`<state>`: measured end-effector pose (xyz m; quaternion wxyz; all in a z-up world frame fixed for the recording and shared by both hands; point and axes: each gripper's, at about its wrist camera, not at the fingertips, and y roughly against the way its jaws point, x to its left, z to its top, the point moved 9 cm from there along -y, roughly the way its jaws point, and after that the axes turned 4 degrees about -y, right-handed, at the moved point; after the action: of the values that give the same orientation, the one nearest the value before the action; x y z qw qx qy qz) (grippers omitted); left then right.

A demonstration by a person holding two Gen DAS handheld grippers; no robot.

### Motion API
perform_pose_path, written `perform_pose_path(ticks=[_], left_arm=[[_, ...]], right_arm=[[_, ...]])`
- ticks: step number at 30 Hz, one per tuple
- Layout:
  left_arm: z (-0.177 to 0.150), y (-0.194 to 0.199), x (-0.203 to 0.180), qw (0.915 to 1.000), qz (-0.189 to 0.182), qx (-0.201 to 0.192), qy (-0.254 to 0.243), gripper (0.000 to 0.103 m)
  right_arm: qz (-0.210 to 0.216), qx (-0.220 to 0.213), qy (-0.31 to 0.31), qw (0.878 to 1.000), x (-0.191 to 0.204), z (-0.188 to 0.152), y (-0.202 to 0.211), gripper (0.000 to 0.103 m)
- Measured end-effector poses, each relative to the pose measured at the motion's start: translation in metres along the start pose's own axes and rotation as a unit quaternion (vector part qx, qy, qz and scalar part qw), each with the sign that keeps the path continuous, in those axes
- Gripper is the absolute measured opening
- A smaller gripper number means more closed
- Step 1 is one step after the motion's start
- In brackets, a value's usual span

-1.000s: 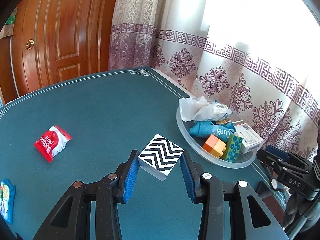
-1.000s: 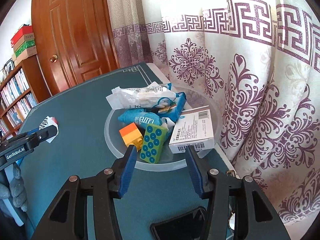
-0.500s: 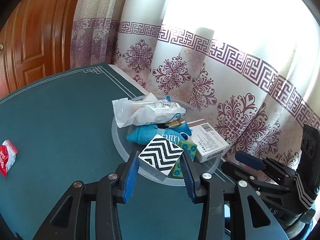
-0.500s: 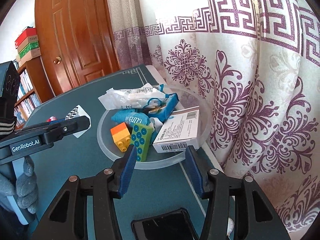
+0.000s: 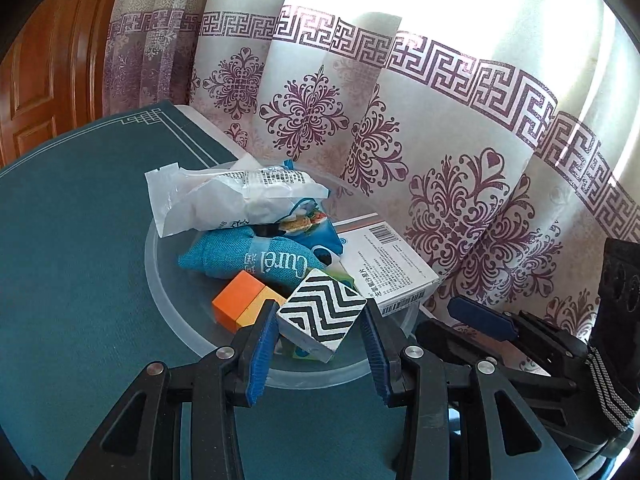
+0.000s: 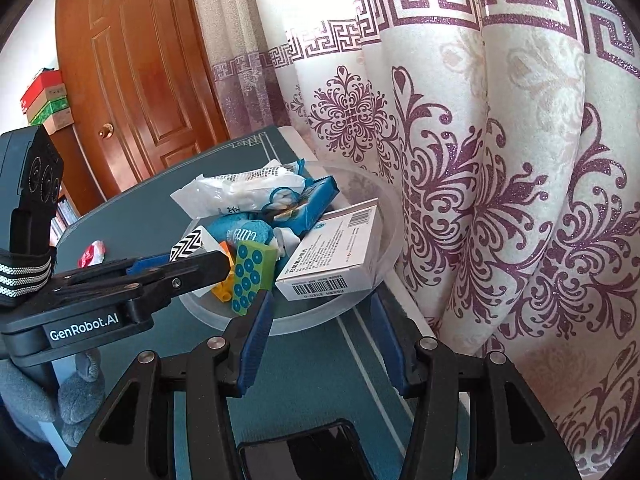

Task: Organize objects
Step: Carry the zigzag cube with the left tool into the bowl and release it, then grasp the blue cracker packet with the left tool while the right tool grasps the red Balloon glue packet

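My left gripper is shut on a black-and-white zigzag block and holds it over the clear plastic bowl. The block also shows in the right wrist view. The bowl holds an orange-yellow brick, a blue "Curel" pouch, a white packet, a white medicine box and a green dotted brick. My right gripper is open and empty, just in front of the bowl's near rim.
A patterned curtain hangs right behind the bowl at the table's edge. A red snack packet lies on the teal table further left. A dark phone lies under my right gripper. A wooden door stands behind.
My left gripper has carried the zigzag block to the right, from the middle of the table to above the bowl. My right gripper has stayed open and drawn slightly back.
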<state>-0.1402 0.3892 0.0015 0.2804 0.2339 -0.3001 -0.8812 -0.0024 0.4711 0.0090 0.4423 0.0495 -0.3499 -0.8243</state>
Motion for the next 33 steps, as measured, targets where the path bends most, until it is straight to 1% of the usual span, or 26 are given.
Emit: perform_pose_path(ticks=[2, 4, 7, 8, 10, 13, 18, 20, 23, 29, 33], left_arm=[[-0.004, -0.005, 0.004, 1.0, 0.0, 0.005, 0.007, 0.044], [-0.004, -0.006, 0.008, 1.0, 0.002, -0.002, 0.008, 0.044], [-0.002, -0.005, 0.017, 0.9997, 0.022, -0.008, 0.006, 0.045], [-0.002, -0.005, 0.02, 0.9997, 0.022, -0.01, 0.007, 0.047], [-0.001, -0.003, 0.027, 0.9993, 0.031, -0.013, 0.014, 0.058], [0.001, 0.002, 0.031, 0.9991, 0.028, -0.021, 0.023, 0.062], [0.003, 0.014, 0.038, 0.9977, 0.048, -0.04, 0.027, 0.076], [0.004, 0.019, 0.043, 0.9968, 0.056, -0.047, 0.031, 0.08], [0.004, 0.027, 0.05, 0.9956, 0.065, -0.055, 0.039, 0.081], [0.001, 0.049, 0.068, 0.9908, 0.102, -0.073, 0.05, 0.095], [-0.006, 0.061, 0.08, 0.9883, 0.122, -0.074, 0.055, 0.1]], right_arm=[[0.001, 0.001, 0.0, 1.0, 0.001, -0.001, -0.001, 0.052], [0.0, 0.0, 0.001, 1.0, 0.001, -0.001, 0.0, 0.052], [0.0, 0.0, 0.0, 1.0, 0.001, -0.001, 0.0, 0.052], [0.0, -0.001, 0.0, 1.0, 0.001, -0.001, 0.0, 0.052], [0.0, -0.003, 0.001, 1.0, 0.002, -0.001, 0.0, 0.052], [-0.001, -0.006, 0.004, 1.0, 0.005, -0.002, 0.0, 0.052], [0.0, -0.013, 0.005, 1.0, 0.01, 0.0, 0.004, 0.052], [0.0, -0.015, 0.005, 1.0, 0.013, 0.001, 0.006, 0.052], [0.001, -0.016, 0.004, 1.0, 0.016, 0.002, 0.008, 0.052], [0.007, -0.018, 0.006, 1.0, 0.025, 0.0, 0.01, 0.052], [0.012, -0.018, 0.006, 1.0, 0.033, -0.001, 0.011, 0.053]])
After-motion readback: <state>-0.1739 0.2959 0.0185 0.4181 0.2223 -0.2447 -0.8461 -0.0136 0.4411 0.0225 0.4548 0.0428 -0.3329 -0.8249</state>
